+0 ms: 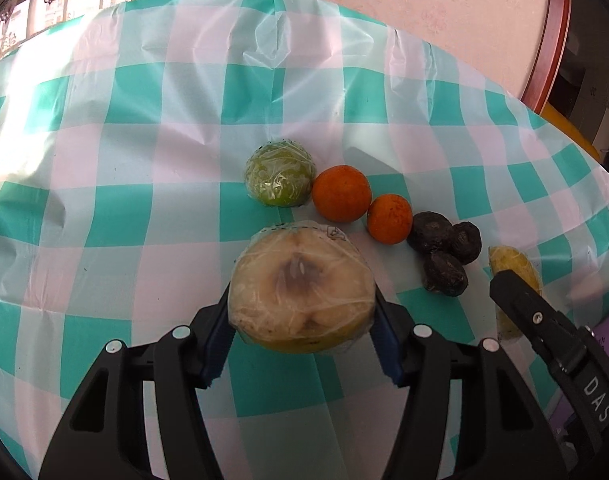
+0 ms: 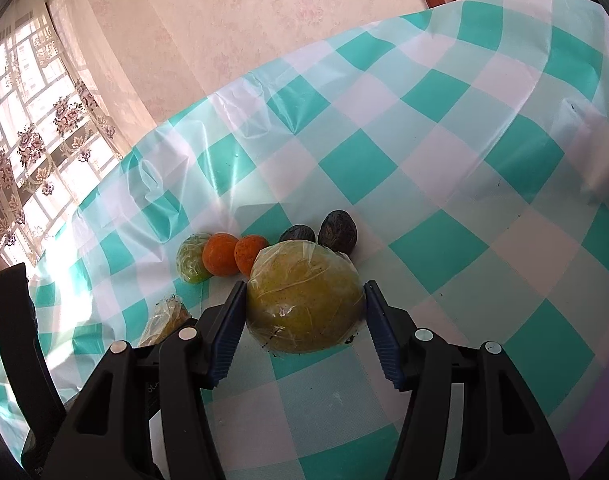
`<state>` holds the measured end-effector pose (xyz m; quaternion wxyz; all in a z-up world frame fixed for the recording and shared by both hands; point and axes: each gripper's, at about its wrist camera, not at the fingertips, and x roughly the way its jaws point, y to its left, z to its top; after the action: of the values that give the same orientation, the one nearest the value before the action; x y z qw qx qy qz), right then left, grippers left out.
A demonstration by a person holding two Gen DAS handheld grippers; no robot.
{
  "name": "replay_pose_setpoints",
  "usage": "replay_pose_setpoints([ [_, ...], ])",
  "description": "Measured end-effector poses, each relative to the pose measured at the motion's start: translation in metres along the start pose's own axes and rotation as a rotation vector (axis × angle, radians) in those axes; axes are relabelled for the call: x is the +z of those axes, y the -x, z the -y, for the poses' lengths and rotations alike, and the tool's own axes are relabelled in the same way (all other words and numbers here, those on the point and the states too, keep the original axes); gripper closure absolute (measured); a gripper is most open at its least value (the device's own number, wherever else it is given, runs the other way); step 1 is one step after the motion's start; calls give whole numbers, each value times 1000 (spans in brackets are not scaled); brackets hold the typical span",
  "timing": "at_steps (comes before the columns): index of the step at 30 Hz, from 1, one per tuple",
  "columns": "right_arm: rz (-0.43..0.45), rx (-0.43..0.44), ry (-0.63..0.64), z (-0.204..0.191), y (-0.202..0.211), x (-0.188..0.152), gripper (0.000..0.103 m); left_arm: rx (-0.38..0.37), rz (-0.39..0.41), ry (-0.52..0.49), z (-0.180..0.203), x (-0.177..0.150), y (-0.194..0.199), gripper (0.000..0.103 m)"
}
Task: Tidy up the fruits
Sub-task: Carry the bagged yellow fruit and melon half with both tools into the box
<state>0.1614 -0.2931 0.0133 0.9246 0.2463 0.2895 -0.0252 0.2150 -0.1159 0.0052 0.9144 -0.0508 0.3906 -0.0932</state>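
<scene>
Teal-and-white checked plastic covers the worktop (image 1: 144, 92), glossy and creased along its fold lines.

From the left wrist view, the left tongs (image 1: 302, 344) have their blue ribbed pads pressed on both sides of a cut half fruit (image 1: 302, 292) wrapped in clear film. Its flat pale face, with a brownish centre, is turned up and its yellow rind shows underneath. Beyond it runs a row of fruit: a green wrapped fruit (image 1: 280, 174) with crinkled film, a large orange (image 1: 341, 193) touching it, a smaller orange (image 1: 389, 219) with a speckled peel, then three dark wrinkled fruits (image 1: 444, 254) bunched together. At the right edge, the other tool's black arm bears white letters reading "DAS", with a yellow wrapped piece (image 1: 514, 268) just beyond it.

From the right wrist view, the right tongs (image 2: 304, 332) close narrowly on a rounded yellow-green half fruit (image 2: 304, 304), domed side up, its film wrinkled and shiny; it sits on the cloth just in front of the row. Both pads touch its sides. The other wrapped half (image 2: 166, 316) shows at the left.
</scene>
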Motion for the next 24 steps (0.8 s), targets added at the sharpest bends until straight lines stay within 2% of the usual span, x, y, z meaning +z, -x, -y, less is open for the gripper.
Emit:
replay_pose_setpoints([
  [8,-30,-8,11,-2,-5,-1,45,22,-8,43,-21,-38,38,43],
  [14,-62,28,69,-13,-4,-7,45,31,-10,100,-41,-73,76,43],
  [18,-97,50,106,-23,5,-21,45,33,-10,132,-54,-97,101,43],
  [24,-108,84,127,-34,28,-48,45,35,10,122,-64,-127,134,43],
])
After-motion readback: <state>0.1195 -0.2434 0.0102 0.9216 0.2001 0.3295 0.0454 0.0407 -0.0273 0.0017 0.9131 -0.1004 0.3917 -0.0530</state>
